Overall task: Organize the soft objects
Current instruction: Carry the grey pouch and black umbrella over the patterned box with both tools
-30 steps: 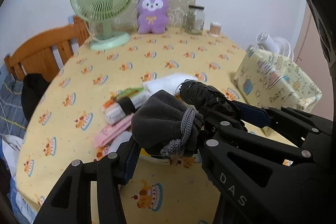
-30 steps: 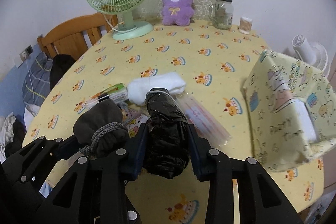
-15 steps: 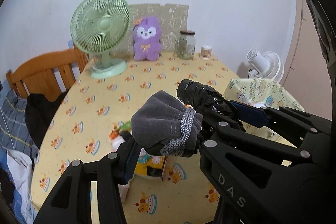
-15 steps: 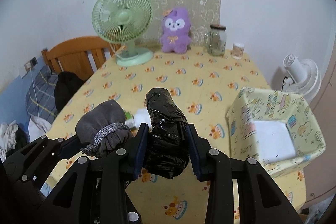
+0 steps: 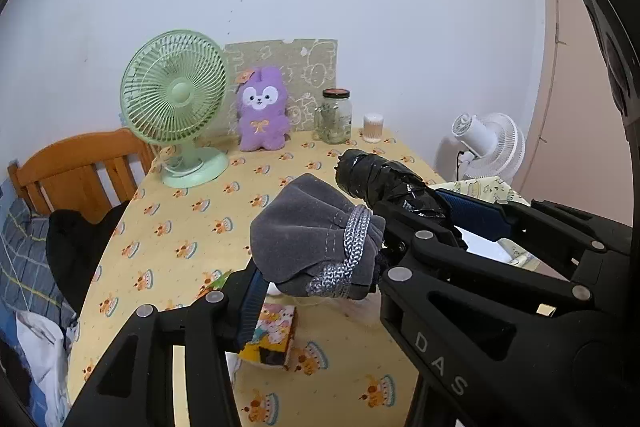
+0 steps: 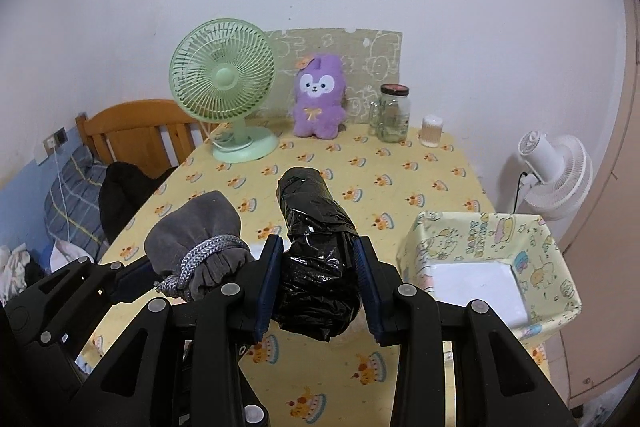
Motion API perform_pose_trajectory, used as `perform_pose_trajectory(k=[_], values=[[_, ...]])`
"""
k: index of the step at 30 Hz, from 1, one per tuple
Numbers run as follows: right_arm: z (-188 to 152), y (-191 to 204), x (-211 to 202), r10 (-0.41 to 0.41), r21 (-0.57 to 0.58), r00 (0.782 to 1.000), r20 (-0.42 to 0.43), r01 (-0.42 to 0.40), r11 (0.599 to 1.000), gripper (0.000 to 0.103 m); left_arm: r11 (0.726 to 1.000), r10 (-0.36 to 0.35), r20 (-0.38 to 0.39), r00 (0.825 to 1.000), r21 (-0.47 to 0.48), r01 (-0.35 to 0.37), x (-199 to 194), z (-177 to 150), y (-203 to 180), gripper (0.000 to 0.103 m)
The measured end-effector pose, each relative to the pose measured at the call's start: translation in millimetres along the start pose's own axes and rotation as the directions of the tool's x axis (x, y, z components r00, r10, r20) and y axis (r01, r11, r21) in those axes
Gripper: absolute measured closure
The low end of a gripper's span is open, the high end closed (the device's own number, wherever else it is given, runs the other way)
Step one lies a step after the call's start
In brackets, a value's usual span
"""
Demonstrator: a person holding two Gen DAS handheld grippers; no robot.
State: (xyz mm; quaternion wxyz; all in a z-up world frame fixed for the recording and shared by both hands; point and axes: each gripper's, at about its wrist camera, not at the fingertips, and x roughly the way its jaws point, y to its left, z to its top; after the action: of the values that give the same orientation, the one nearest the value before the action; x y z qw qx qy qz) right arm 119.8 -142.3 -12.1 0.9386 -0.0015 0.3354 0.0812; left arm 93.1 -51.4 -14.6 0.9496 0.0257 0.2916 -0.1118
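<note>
Left gripper (image 5: 320, 267): clenched on a grey drawstring pouch (image 5: 316, 239), held at centre frame above the counter (image 5: 192, 219). Right gripper (image 6: 318, 283): clenched on a black plastic-wrapped bundle (image 6: 316, 247), centre of the right wrist view, also held clear of the counter. The two loads are carried side by side, nearly touching.

A patterned storage box (image 6: 488, 267), open-topped with a white base, is seen at lower right of the right wrist view; it is judged the likely destination.

Risks noted:
- The pouch is gripped low, near its cord (image 5: 354, 247); the soft fabric could be squeezed out of the jaws if the grip is loosened in transit.
- The bundle's plastic skin looks slick and crinkled; slippage under a tilt is judged possible, with most of its length projecting past the blue pads (image 6: 268, 283).
- With both grippers so close, one load could be knocked by the other during any turn toward the box.
- The box walls look thin and floppy; they could be pushed in or the box shoved along if a gripper is lowered against the rim.
- A small printed packet (image 5: 272, 335) lies on the counter below the left gripper and could be struck if that gripper is dropped.
</note>
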Motion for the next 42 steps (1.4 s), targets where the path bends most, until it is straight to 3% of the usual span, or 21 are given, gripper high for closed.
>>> perform_pose_trajectory(k=[11,29,42], values=[[5.1,-41.9,-8.9,-0.025,0.031,0.999,0.032,0.024,0.999,0.063,0.999,-0.029,0.011,1.000,0.045,0.028,11.5,16.6,-38.1,0.048],[11.7,-124.0,-13.2,-0.137,0.060,0.989,0.047,0.134,0.989,0.063,0.985,-0.124,0.018,0.992,0.126,0.121,43.5,41.0,-111.3,0.048],[1.7,-169.8,4.1,-0.212,0.116,0.977,0.002,0.211,0.971,0.063,0.969,-0.185,-0.047,0.982,0.160,0.190,81.9,42.5,-148.7,0.048]])
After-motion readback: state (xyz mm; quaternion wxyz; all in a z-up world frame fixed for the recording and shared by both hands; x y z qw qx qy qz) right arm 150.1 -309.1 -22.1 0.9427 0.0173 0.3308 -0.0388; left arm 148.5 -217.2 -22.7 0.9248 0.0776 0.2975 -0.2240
